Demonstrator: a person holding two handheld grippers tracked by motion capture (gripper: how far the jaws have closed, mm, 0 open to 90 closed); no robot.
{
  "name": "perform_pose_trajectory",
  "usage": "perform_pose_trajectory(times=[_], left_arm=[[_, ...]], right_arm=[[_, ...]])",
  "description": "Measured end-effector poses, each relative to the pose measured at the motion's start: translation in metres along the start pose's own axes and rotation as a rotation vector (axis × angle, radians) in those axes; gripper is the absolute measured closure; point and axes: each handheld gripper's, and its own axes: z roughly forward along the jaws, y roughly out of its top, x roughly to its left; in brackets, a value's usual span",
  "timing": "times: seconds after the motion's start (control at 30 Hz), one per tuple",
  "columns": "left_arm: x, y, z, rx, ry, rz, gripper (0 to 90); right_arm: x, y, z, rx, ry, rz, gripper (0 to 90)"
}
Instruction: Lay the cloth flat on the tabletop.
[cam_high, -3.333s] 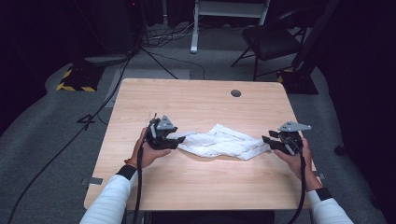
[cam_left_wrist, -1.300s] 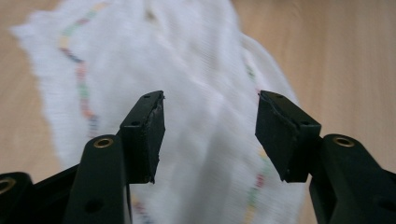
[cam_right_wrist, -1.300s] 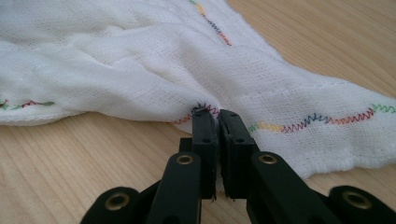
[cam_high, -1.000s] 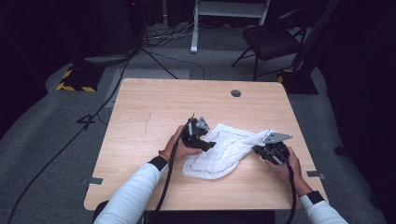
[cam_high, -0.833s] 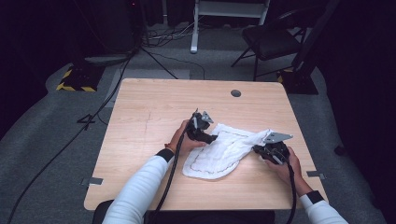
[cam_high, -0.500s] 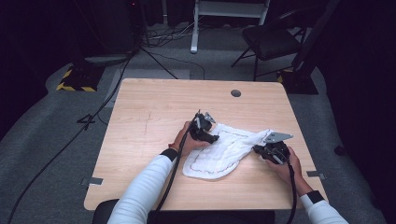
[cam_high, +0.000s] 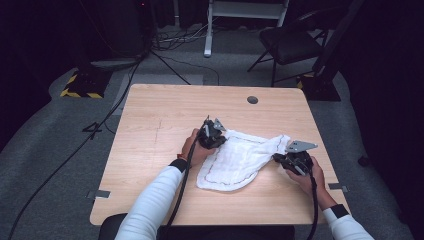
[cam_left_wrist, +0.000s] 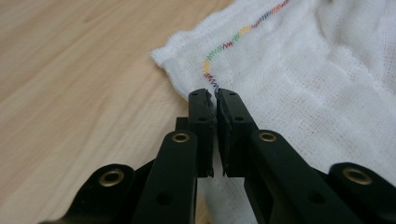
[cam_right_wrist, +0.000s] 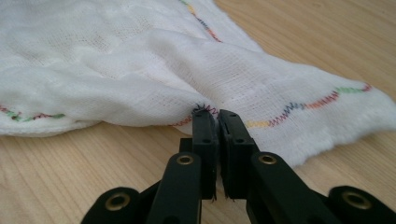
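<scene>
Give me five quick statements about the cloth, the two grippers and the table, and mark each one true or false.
1. The white cloth lies on the wooden table. True.
2. The left gripper has its jaws wide open above bare wood. False: they have just closed, pinching the cloth's stitched edge.
3. The right gripper is shut on the cloth's hem. True.
4. The cloth's border stitching is plain black. False: it runs through several colours.
5. The cloth hangs over the table's edge. False: it lies wholly on the tabletop.
</scene>
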Motion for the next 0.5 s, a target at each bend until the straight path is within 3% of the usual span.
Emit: perform_pose_trajectory(times=[0.27, 0.37, 0.5], left_arm=[[0.027, -0.012, -0.031, -0.032, 0.076, -0.062, 84.9], [0.033, -0.017, -0.037, -0.010, 0.106, -0.059, 84.8], [0.044, -0.026, -0.043, 0.014, 0.153, -0.085, 84.3]], right_arm=[[-0.006, 0.010, -0.006, -0.039, -0.013, 0.018, 85.9], [-0.005, 0.018, -0.002, -0.038, -0.020, 0.009, 85.9], [-0.003, 0.031, 0.012, -0.032, -0.030, 0.007, 84.9]])
